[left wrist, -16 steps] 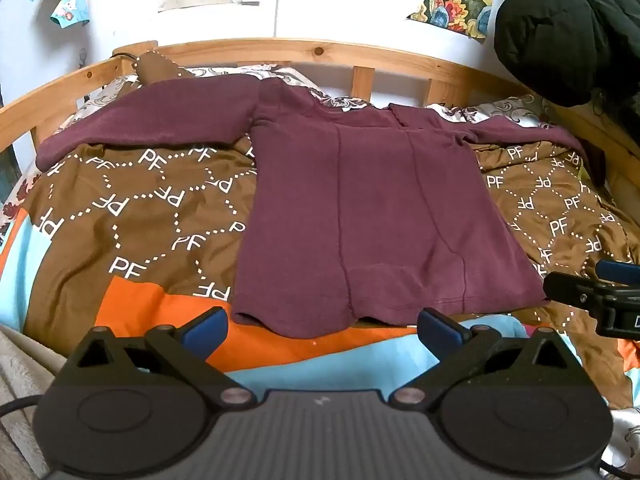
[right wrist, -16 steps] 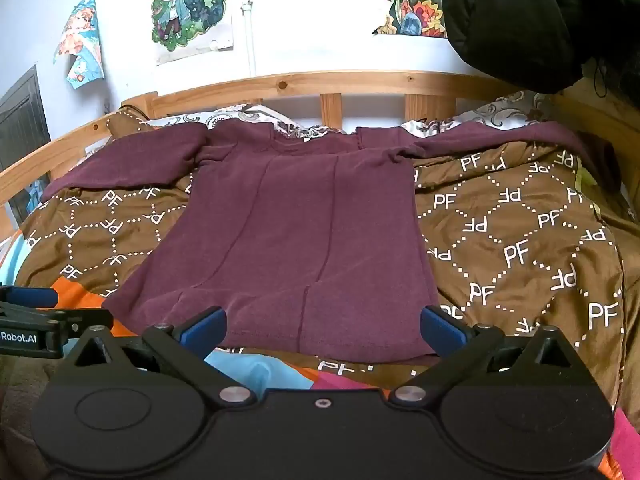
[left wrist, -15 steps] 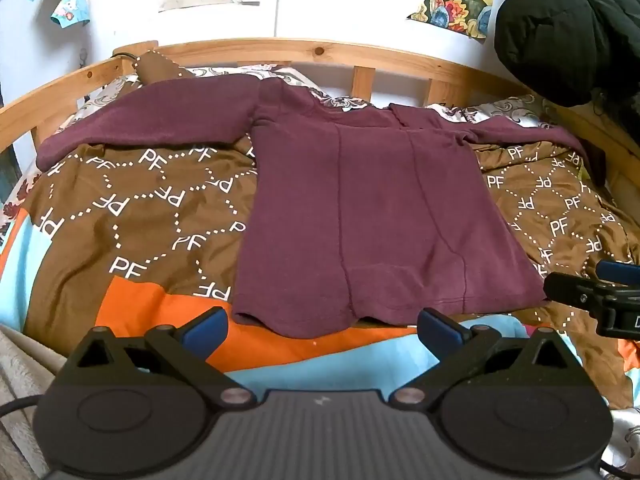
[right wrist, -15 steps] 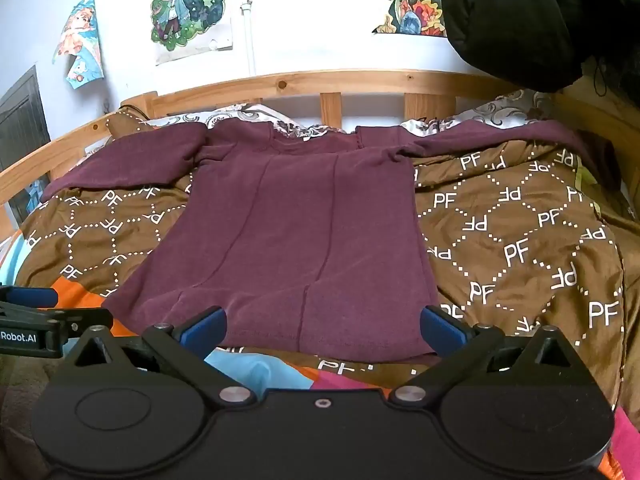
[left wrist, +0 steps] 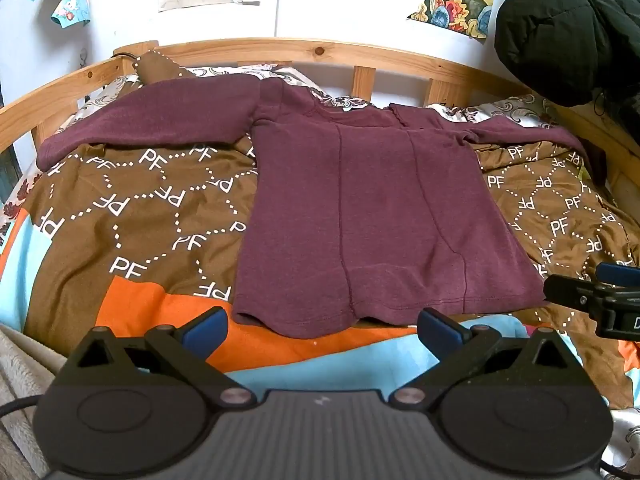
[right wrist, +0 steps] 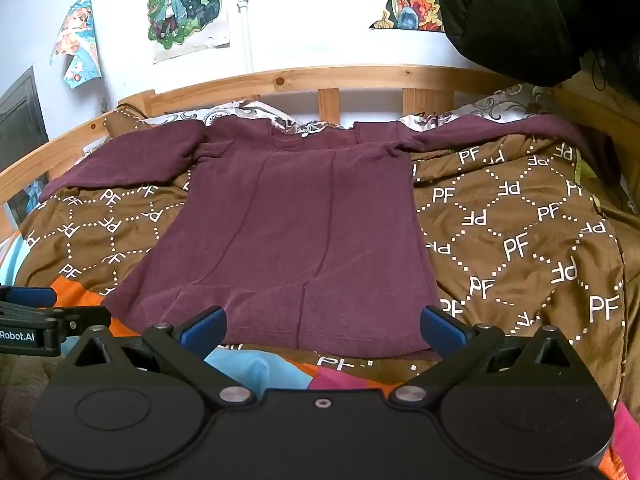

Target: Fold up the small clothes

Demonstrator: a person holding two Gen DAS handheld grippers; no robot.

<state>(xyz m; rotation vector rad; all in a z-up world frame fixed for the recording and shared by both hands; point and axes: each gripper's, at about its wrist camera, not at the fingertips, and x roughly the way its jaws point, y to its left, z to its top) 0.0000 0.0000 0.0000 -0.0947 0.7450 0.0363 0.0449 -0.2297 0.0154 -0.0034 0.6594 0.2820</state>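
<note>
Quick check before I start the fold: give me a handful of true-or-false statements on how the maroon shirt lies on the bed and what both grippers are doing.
1. The maroon shirt lies flat with both sleeves spread out to the sides. True.
2. The left gripper is shut on the shirt's hem. False: its jaws stand wide open, short of the hem, holding nothing.
3. The right gripper is open and empty. True.
4. The shirt is already folded in half. False: it is fully spread, no fold made.
5. The shirt rests on a brown bedspread printed with PF letters. True.
6. A black jacket lies on top of the shirt. False: it hangs at the upper right, away from the shirt.
</note>
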